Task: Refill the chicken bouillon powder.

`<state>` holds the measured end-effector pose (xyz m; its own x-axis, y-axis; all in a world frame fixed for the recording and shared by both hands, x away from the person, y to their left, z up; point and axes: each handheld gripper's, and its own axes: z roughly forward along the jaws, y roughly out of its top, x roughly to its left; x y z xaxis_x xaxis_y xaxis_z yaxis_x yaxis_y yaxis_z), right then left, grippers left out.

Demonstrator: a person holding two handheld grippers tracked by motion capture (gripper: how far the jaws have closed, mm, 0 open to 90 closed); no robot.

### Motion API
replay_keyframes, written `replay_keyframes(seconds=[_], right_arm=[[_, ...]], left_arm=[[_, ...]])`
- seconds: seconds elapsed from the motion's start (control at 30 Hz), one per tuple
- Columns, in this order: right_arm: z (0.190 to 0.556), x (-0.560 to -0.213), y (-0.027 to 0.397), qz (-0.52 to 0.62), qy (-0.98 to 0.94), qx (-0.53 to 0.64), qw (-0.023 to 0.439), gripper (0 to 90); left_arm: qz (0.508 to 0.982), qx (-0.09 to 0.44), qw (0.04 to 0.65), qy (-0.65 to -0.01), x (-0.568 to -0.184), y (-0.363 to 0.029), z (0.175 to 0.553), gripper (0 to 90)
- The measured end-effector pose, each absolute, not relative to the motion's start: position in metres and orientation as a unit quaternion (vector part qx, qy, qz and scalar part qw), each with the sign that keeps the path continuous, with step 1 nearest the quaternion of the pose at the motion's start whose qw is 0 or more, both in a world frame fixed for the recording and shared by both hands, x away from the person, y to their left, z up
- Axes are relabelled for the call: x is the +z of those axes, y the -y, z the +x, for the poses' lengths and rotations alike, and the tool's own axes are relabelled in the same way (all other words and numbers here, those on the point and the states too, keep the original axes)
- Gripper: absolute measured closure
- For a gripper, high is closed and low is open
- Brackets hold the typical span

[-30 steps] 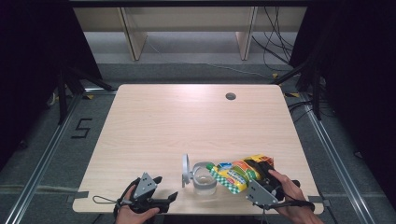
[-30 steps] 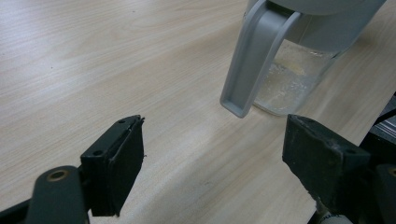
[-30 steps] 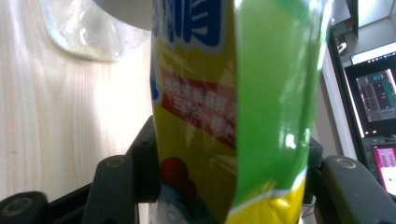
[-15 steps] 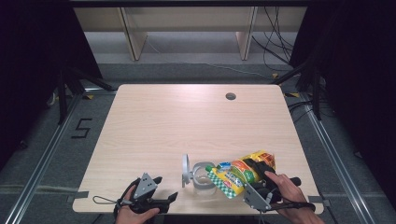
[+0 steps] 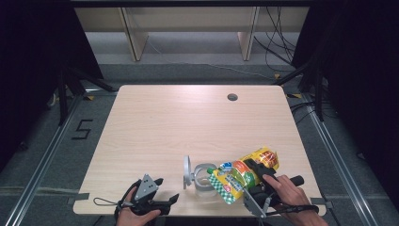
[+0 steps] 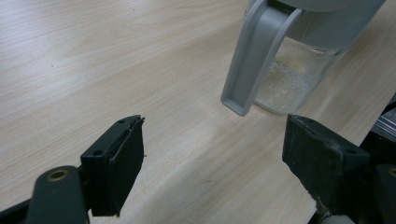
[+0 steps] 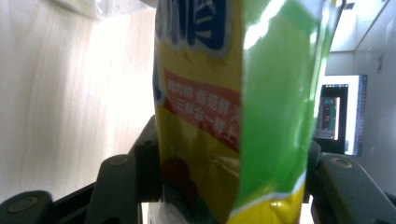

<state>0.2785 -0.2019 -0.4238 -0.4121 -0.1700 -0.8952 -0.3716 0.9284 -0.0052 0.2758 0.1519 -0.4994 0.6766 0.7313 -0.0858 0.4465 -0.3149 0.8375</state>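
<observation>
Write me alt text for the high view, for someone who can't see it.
The right gripper clamps a yellow and green snack bag tilted over a clear jar near the front edge of a wooden table. The jar's grey lid stands open. The left gripper rests open at the table's front edge.

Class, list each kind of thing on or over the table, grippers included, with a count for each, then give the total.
Grippers: 2 (left gripper, right gripper)
Snack bags: 1
Clear jars with grey hinged lid: 1
Total: 4
</observation>
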Motion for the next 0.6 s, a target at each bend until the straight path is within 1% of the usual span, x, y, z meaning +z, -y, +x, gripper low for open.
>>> replay_keyframes(seconds=[0.07,0.1,0.2,0.23,0.3,0.43,0.47,0.53,0.57,0.6], right_arm=[[0.2755,-0.428,0.2029,-0.13,-0.844,0.094,0.512,46.8],[0.2759,-0.4273,0.2018,-0.144,-0.837,0.092,0.52,46.8],[0.2741,-0.4286,0.202,-0.138,-0.837,0.088,0.522,46.8],[0.2758,-0.4254,0.2,-0.166,-0.829,0.076,0.528,46.8],[0.273,-0.4286,0.2003,-0.148,-0.832,0.075,0.53,46.8],[0.2747,-0.4238,0.1964,-0.192,-0.816,0.056,0.542,46.8],[0.2729,-0.4266,0.1975,-0.173,-0.823,0.057,0.538,46.8],[0.272,-0.4248,0.1965,-0.182,-0.819,0.047,0.542,46.8],[0.2735,-0.4223,0.1949,-0.204,-0.811,0.044,0.547,46.8],[0.2707,-0.4252,0.1965,-0.176,-0.819,0.046,0.544,46.8]], left_arm=[[0.795,0.157,0.454,-0.37,-0.4995,-0.1517,0.2759,20.2],[0.794,0.154,0.458,-0.369,-0.5003,-0.1515,0.2763,20.2],[0.794,0.153,0.458,-0.37,-0.5003,-0.1513,0.2761,20.2],[0.794,0.154,0.458,-0.369,-0.5003,-0.1515,0.2763,20.2],[0.794,0.154,0.458,-0.369,-0.5002,-0.1516,0.2764,20.2],[0.792,0.152,0.46,-0.372,-0.501,-0.1501,0.2763,20.2],[0.786,0.147,0.462,-0.383,-0.5015,-0.1487,0.2751,20.2],[0.792,0.152,0.46,-0.371,-0.5009,-0.1498,0.2762,20.2],[0.787,0.147,0.462,-0.382,-0.5016,-0.1488,0.2755,20.2],[0.793,0.149,0.455,-0.376,-0.5011,-0.1505,0.276,20.2]])
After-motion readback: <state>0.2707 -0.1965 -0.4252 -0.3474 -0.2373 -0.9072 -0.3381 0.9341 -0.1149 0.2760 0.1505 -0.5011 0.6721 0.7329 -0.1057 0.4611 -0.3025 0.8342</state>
